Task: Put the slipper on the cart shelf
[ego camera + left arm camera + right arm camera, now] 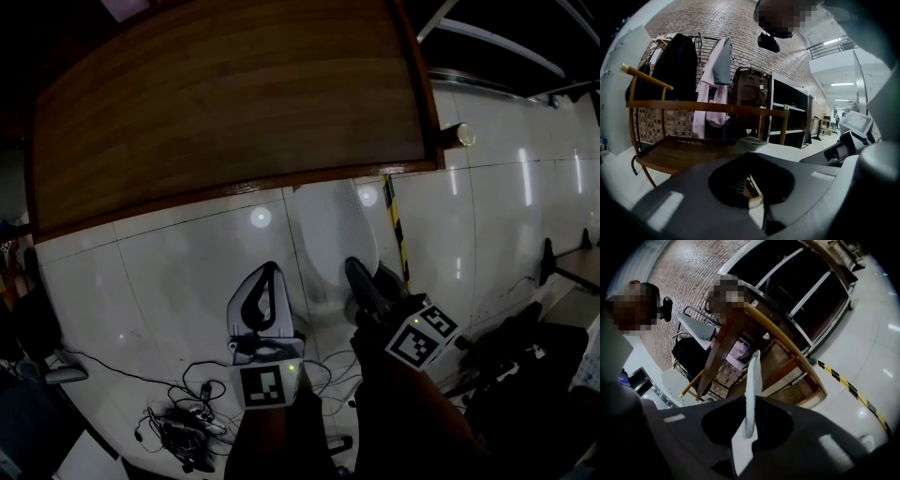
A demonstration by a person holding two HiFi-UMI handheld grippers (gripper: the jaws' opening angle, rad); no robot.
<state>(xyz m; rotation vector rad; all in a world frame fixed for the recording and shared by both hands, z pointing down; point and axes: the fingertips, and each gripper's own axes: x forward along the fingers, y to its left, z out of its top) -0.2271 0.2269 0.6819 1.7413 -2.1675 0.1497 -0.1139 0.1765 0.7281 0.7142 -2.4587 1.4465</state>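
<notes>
Slipper [323, 230] pinched by thin edge in right tongs [356, 272], hung at frame centre below cart shelf [234, 103], likely for carrying over. Left tongs [270, 274] closed, empty, set aside lower left.

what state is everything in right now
slipper, held edge-on, not yet on the cart
right hand-held gripper, shut on the slipper
left hand-held gripper, shut, holding nothing
cart, upright, top shelf bare
coats, hanging on a rack
</notes>
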